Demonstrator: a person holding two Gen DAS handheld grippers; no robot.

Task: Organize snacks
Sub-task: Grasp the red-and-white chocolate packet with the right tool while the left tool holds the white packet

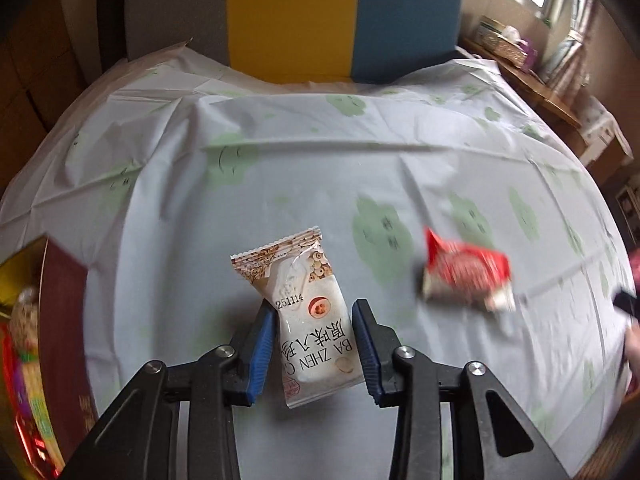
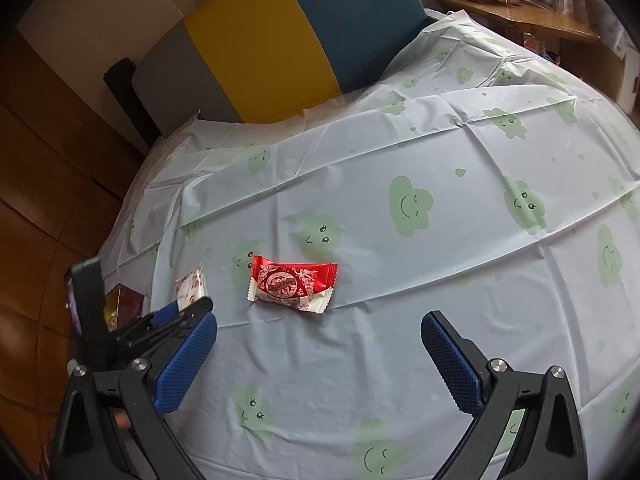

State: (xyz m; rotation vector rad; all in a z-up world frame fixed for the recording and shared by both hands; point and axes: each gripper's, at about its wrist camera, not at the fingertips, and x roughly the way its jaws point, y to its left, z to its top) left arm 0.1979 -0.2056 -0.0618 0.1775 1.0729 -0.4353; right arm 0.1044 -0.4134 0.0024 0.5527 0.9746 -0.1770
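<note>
Here the left gripper [image 1: 314,316] is clenched on the white snack packet [image 1: 308,316] at lower centre; the red snack packet [image 2: 292,286] lies above the released right gripper [image 2: 318,344].

red snack packet [image 2: 291,287], cloud-print tablecloth [image 2: 460,264], spread fingers [image 2: 450,362]

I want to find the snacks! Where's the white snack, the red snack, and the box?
white snack [image 1: 310,320], left wrist view, middle of the wrapper
red snack [image 2: 291,283], right wrist view, middle of the wrapper
box [image 1: 60,312], left wrist view, its dark red wall
</note>
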